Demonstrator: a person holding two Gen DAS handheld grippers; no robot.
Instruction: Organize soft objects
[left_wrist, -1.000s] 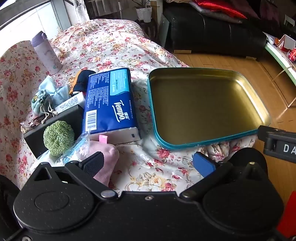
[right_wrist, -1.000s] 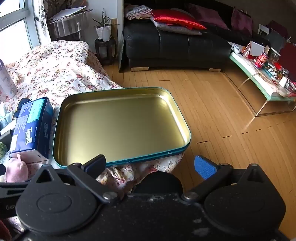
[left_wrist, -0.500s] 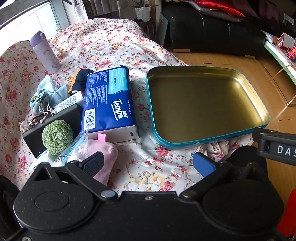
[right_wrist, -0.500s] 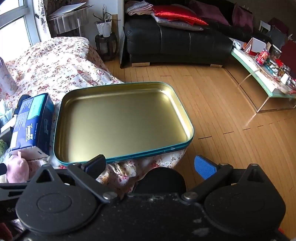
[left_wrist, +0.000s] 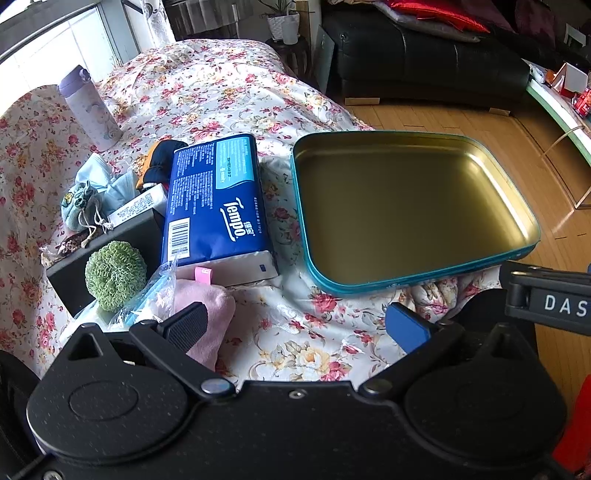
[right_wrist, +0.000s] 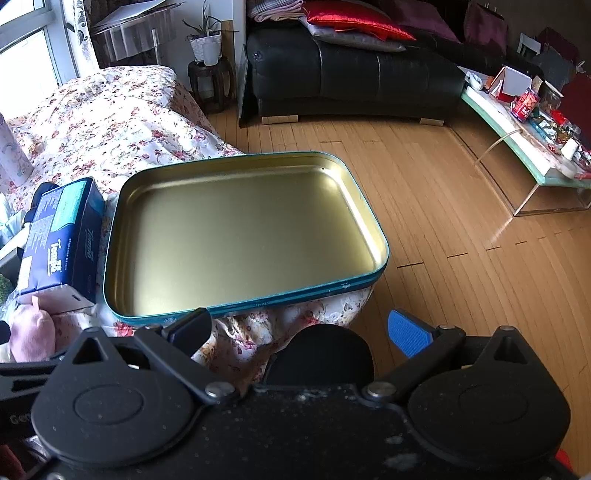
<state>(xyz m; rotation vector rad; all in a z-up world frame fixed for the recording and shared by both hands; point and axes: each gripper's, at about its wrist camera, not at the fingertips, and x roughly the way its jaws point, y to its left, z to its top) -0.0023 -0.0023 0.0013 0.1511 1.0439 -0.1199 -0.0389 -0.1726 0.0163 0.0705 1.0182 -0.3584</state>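
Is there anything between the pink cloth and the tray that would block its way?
Nothing visible does. Only flat floral bedcover lies between the pink cloth and the tray; the tissue pack sits behind that path.

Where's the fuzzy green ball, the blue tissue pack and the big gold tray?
fuzzy green ball (left_wrist: 115, 275), left wrist view, middle of its knitted surface.
blue tissue pack (left_wrist: 214, 206), left wrist view, printed top face.
gold tray (right_wrist: 380, 258), right wrist view, teal rim at its right corner.

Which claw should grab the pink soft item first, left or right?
Left. The left claw is open, one finger beside the pink soft item. The right claw faces the empty tin tray, farther away.
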